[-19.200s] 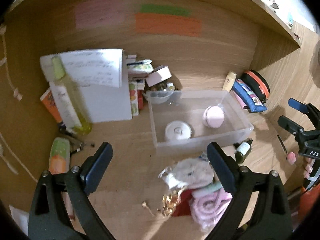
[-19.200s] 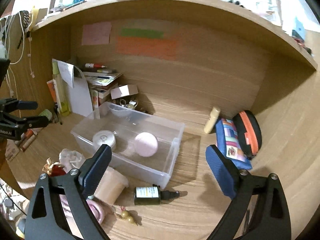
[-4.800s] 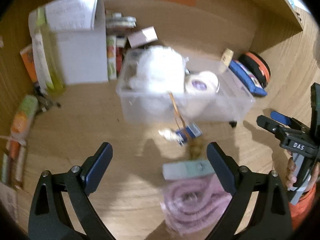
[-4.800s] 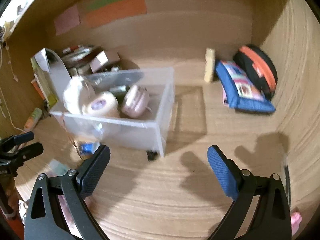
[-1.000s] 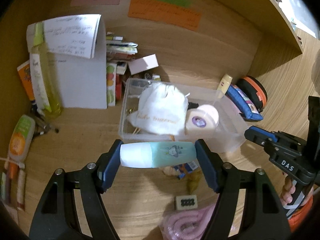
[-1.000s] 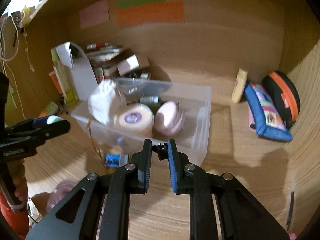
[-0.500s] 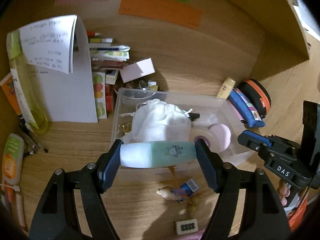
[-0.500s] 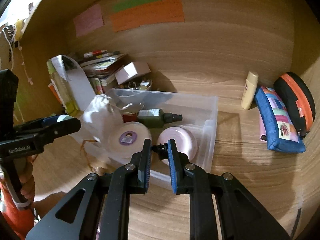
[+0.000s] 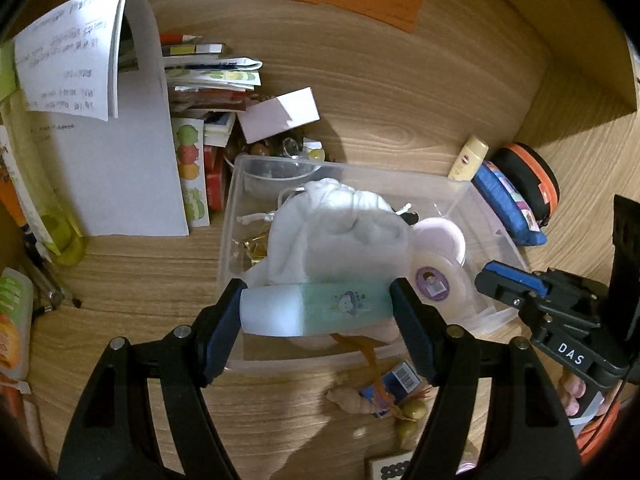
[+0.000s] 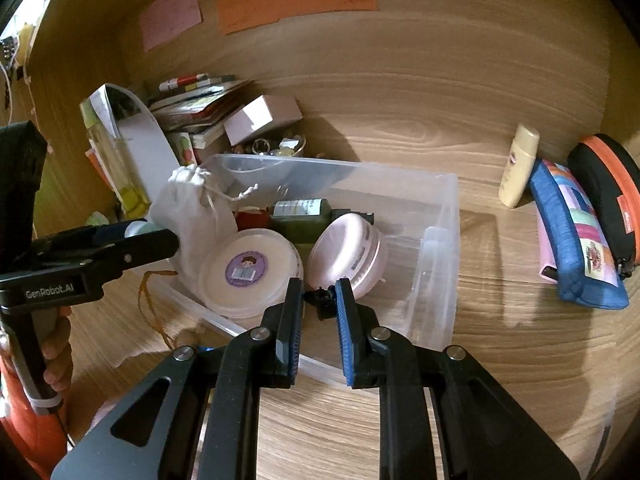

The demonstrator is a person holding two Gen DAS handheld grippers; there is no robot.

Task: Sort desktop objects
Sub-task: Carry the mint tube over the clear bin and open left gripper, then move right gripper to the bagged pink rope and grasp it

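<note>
**Q:** Wooden desk [image 9: 360,92] with a back wall carrying coloured paper notes: where is the item being sorted, and what holds it?

**A:** The mint-and-white tube [image 9: 316,310] lies crosswise between the jaws of the left tool [image 9: 316,312], pinched end to end, so the jaws stand wide with a pad on each end. It hangs above the near edge of the clear plastic bin [image 9: 460,188], over the white drawstring pouch [image 9: 340,232].

**Q:** And the other tool?

**A:** The right tool [image 10: 319,300] is nearly closed on a small black clip [image 10: 322,300], poised over the bin's near wall beside the round pink case [image 10: 348,256] and the white round tin [image 10: 248,272]. A green bottle [image 10: 304,212] lies behind them.

**Q:** What surrounds the bin?

**A:** On the desk in front of it are a small shell [image 9: 348,400], a blue card [image 9: 392,380] and an orange cord [image 9: 368,356] trailing over the rim. Papers and books [image 9: 100,120] stand to the left; a blue pencil case [image 10: 576,236] and a black-and-orange pouch [image 10: 612,184] lie well to the right.

**Q:** What could go wrong?

**A:** Probably three things. An end-to-end pinch gives little hold, so the tube may pivot or slip. Released here, it could roll off the rounded pouch and over the rim. Both tools crowd the same near corner and may collide.
</note>
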